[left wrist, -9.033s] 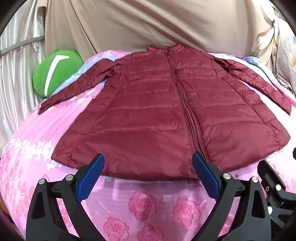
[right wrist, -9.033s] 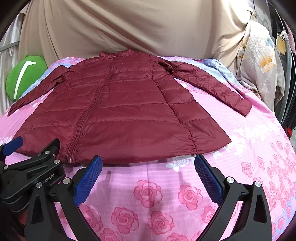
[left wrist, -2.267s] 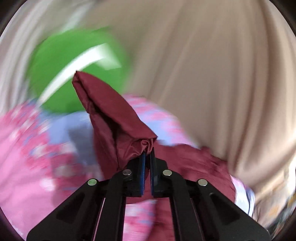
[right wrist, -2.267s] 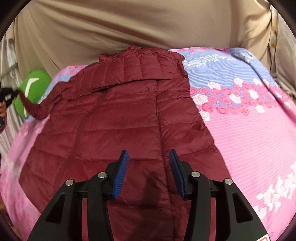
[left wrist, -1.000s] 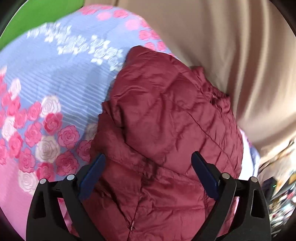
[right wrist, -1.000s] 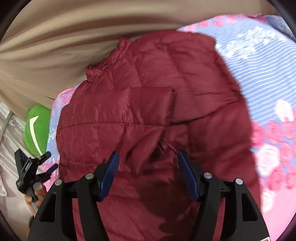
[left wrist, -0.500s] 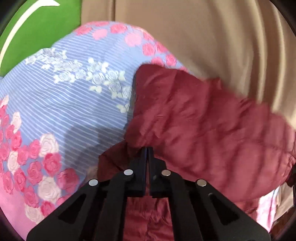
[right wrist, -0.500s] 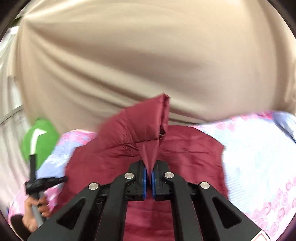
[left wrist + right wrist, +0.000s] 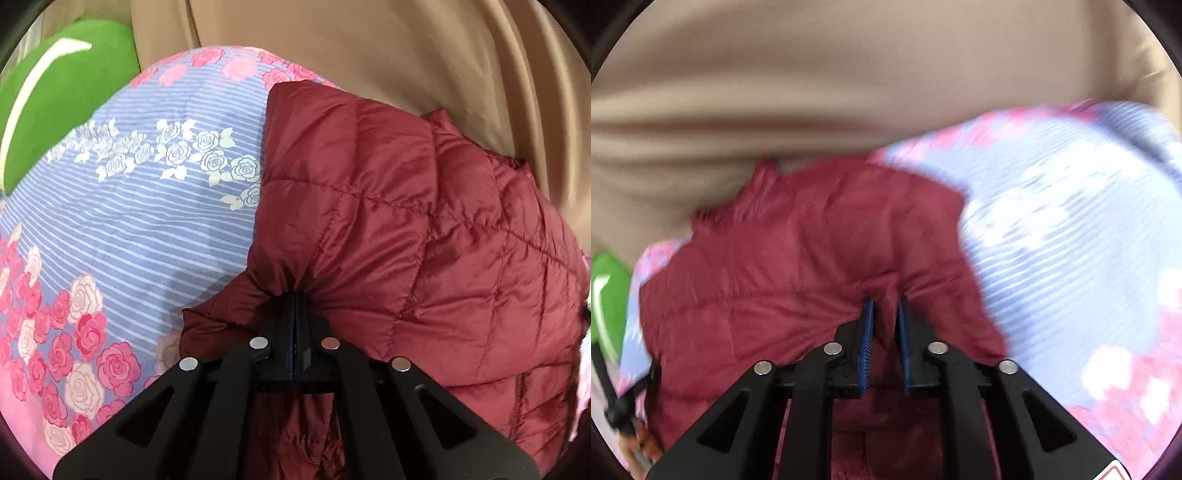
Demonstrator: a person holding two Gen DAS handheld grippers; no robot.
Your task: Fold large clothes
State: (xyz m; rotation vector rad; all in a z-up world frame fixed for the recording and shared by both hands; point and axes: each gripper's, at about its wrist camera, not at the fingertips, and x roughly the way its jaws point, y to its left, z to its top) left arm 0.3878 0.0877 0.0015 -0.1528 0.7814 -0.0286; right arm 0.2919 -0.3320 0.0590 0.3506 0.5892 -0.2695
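Observation:
A dark red quilted jacket (image 9: pixel 424 236) lies partly folded on a bed with a pink and blue rose sheet (image 9: pixel 140 221). My left gripper (image 9: pixel 295 299) is shut on a bunched fold at the jacket's left edge, low over the bed. In the right wrist view the jacket (image 9: pixel 798 266) is blurred. My right gripper (image 9: pixel 884 306) hovers over its right part, jaws a narrow gap apart with nothing clearly pinched. The other hand-held gripper (image 9: pixel 617 402) shows at the lower left.
A green cushion (image 9: pixel 55 99) sits at the bed's far left corner, also in the right wrist view (image 9: pixel 605 295). A beige curtain (image 9: pixel 406 48) hangs right behind the bed. Bare sheet (image 9: pixel 1071 240) lies right of the jacket.
My right gripper has opened slightly, let go of the jacket's top fold, and dropped down toward the jacket. My left gripper stays shut on the fold and has shifted a little over the bed.

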